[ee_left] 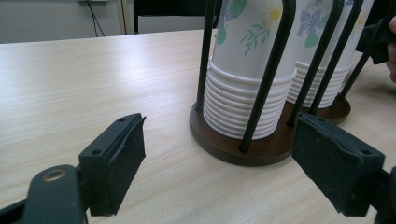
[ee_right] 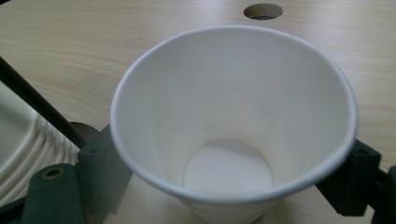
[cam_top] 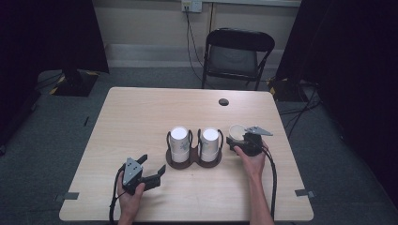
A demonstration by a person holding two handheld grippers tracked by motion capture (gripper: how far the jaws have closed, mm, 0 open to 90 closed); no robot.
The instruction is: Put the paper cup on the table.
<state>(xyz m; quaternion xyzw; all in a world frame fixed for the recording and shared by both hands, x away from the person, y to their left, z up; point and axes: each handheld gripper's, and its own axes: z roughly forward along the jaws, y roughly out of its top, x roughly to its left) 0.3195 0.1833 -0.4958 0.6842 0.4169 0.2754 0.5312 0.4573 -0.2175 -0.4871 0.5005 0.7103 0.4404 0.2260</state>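
- The right tongs (cam_top: 240,137) sit at the right side of the worktop (cam_top: 141,112), just beside the cup rack, and they are closed around a single white paper cup (cam_top: 236,131).
- From the right gripper view, that paper cup (ee_right: 233,121) stands upright with its open mouth facing up, and one black jaw presses on each side of its wall below the rim.
- The cup is empty; its round white bottom shows clearly inside.
- The cup rack (cam_top: 194,161) is a dark double stand near the middle of the worktop, with thin black wire loops rising from two round brown bases that join in the middle.
- Each base carries a stack of cups (cam_top: 179,142), upside down and nested, the second stack (cam_top: 210,142) right next to the first.
- In the left gripper view the nearer stack (ee_left: 247,70) shows flower and leaf prints on its side, with many rolled rims piled at the bottom.
- The left tongs (cam_top: 152,168) are near the front left of the worktop, close to the rack but not touching it.
- Their jaws are spread wide apart with nothing between them; the padded faces point towards the base of the rack (ee_left: 243,144).
- A round cable hole (cam_top: 224,101) lies in the worktop beyond the held cup.
- A black folding chair (cam_top: 237,56) stands behind the worktop, by the wall.
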